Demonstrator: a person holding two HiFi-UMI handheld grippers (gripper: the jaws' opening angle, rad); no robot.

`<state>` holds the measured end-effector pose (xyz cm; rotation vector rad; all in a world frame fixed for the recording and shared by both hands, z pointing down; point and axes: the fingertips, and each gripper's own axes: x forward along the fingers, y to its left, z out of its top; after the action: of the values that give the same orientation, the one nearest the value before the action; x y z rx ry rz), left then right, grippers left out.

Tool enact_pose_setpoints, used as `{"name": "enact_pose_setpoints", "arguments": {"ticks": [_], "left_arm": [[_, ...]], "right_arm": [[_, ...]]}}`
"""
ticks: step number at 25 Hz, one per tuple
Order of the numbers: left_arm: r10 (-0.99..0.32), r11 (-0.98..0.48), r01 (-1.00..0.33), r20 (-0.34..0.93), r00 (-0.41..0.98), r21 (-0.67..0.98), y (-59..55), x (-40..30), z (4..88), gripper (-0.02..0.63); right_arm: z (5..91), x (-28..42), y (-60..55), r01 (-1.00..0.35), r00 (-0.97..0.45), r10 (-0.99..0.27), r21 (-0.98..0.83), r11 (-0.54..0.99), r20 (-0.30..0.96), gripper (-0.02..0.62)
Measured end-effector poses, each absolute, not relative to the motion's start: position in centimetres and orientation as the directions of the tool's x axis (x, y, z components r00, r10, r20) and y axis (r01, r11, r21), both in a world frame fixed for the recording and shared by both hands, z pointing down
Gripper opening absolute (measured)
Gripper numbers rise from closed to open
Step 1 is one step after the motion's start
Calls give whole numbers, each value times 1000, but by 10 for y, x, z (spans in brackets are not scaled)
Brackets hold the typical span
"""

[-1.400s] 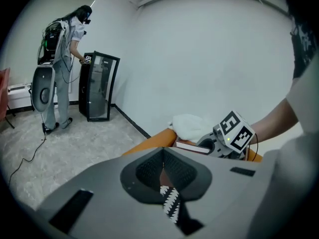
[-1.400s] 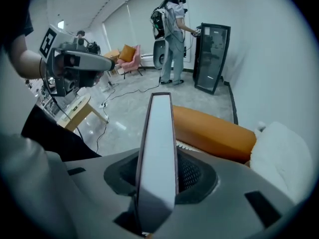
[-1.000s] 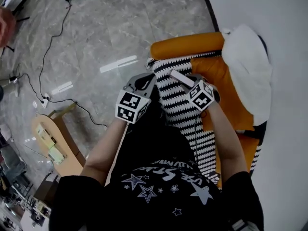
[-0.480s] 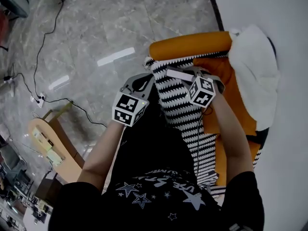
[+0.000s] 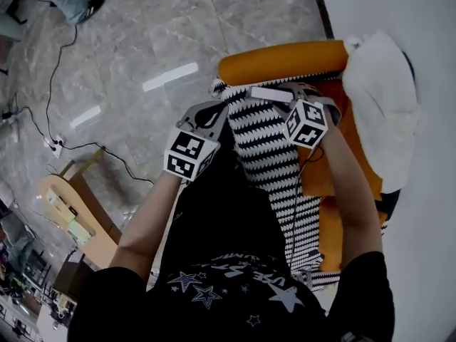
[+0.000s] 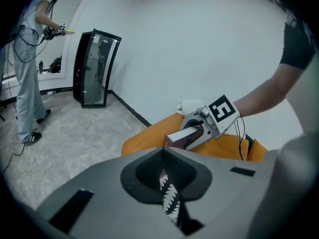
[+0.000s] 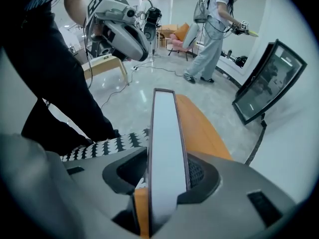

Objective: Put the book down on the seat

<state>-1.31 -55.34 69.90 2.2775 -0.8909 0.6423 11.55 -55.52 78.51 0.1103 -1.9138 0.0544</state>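
Left gripper view alone shows left claw (image 6: 167, 176) pinching one zigzag throw (image 6: 171, 204); right claw (image 7: 168, 171), jaws just loosening, clamps one book (image 7: 167, 128) above the orange seat (image 7: 205, 129).

The head view is taken from above and pointed steeply down, with the orange seat (image 5: 281, 61) at upper right and the black-and-white cloth (image 5: 267, 148) at centre. The left gripper view is set low and near, facing across the seat to a white wall (image 6: 199, 44). The right gripper view is aimed along the book (image 7: 167, 148) over the floor (image 7: 149, 81). Seat and cloth are shared by all three.
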Motion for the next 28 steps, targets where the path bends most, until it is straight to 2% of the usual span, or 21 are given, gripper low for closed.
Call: {"name": "enact_pose_setpoints", "arguments": {"ticks": [4,13,28], "left_arm": [[-427,-601,-718,619,659,350,-555,-13,698,6],[-415,-592,-721,630,656,360,-551,-15,699,6],[-460,-559,-728,581,671,398,-556,-12,660,6]], "right_arm": [[784,111,-563,-133,-327,-91,50,990,941,187],[777,118,-595,-189,-293,-227,177,966,929,275],[703,100,-612,-459,-380,-461,269,847,802,276]]}}
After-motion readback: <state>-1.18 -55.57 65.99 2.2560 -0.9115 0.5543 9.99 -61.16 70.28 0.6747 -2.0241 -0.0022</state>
